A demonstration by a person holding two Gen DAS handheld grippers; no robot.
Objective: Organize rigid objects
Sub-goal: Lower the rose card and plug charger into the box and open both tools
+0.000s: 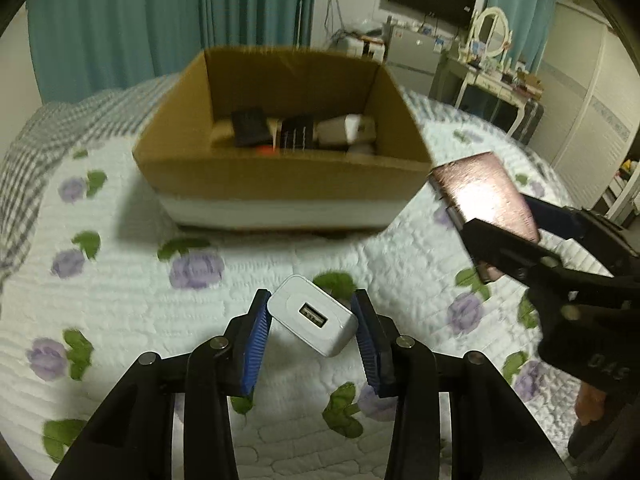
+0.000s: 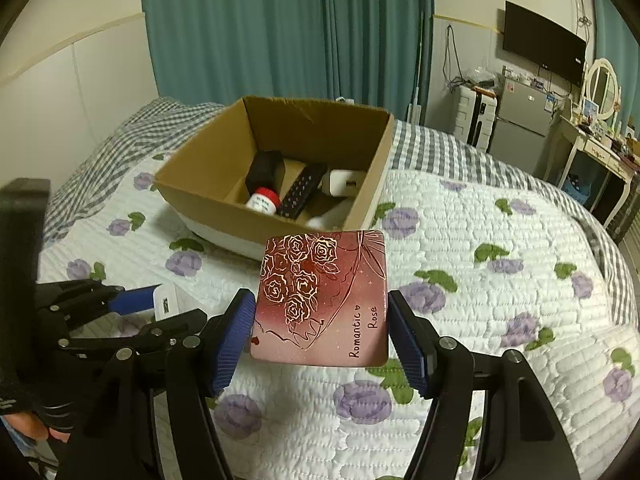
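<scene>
My left gripper is shut on a white USB charger, held above the flowered quilt. My right gripper is shut on a flat pink box with rose drawings, also held above the quilt; the box also shows at the right of the left wrist view. An open cardboard box stands ahead on the bed, also in the right wrist view. It holds a black box, a red-capped white bottle, a dotted black case and white chargers.
The flowered white quilt covers the bed, with a checked blanket behind. Teal curtains hang at the back. A fridge, a vanity desk with mirror and a wall TV stand at the far right.
</scene>
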